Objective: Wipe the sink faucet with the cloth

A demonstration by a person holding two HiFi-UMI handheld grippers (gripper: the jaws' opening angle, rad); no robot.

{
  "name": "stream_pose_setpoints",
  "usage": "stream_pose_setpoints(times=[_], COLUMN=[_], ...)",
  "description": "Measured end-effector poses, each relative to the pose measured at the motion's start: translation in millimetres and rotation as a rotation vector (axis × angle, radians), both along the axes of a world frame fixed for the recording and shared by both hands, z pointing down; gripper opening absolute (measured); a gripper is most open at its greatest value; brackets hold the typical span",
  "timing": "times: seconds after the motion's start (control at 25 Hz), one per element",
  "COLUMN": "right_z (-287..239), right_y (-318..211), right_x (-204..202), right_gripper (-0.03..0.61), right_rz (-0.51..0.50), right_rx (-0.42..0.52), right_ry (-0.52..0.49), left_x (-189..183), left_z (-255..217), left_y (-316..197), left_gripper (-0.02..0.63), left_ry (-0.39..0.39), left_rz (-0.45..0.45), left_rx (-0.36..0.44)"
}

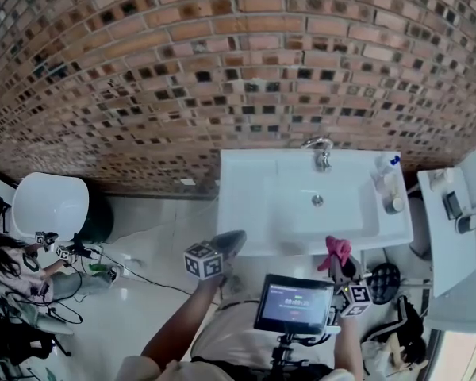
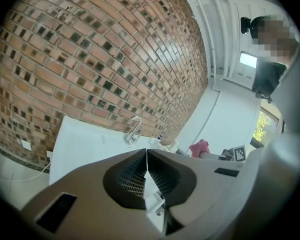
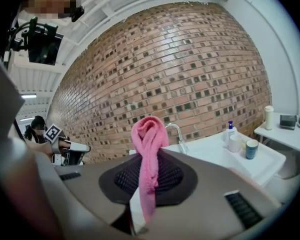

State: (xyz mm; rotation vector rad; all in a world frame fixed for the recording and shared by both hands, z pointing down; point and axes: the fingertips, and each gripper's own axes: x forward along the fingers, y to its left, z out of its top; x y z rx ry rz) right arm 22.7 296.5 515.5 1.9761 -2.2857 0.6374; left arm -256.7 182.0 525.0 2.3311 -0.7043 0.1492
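A chrome faucet (image 1: 321,152) stands at the back rim of a white sink (image 1: 246,205) against the brick wall; it also shows as the curved spout (image 2: 134,129) in the left gripper view and behind the cloth as the faucet (image 3: 177,136) in the right gripper view. My right gripper (image 1: 339,262) is shut on a pink cloth (image 1: 336,251), which sticks up folded between its jaws as the cloth (image 3: 149,149). It is held short of the sink's front edge. My left gripper (image 1: 228,244) is shut with nothing in it, near the sink's front left.
A pump bottle (image 1: 389,163) and cups (image 1: 393,203) stand at the sink's right end. A white shelf (image 1: 452,236) with small items is to the right. A white bin (image 1: 51,205), cables and another person (image 1: 8,260) are on the floor at left.
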Motion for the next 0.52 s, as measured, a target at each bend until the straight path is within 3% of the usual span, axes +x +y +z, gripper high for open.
stream_pose_setpoints(times=[0.52], right_z=[2], right_y=[4], right_x=[-1], right_gripper=[0.064], right_rz=[-0.038], right_rx=[-0.018], right_ry=[-0.038], left_x=[2], left_z=[7], left_y=[13], left_gripper=[-0.011], left_ry=[-0.004], left_rz=[-0.031], left_rx=[-0.002])
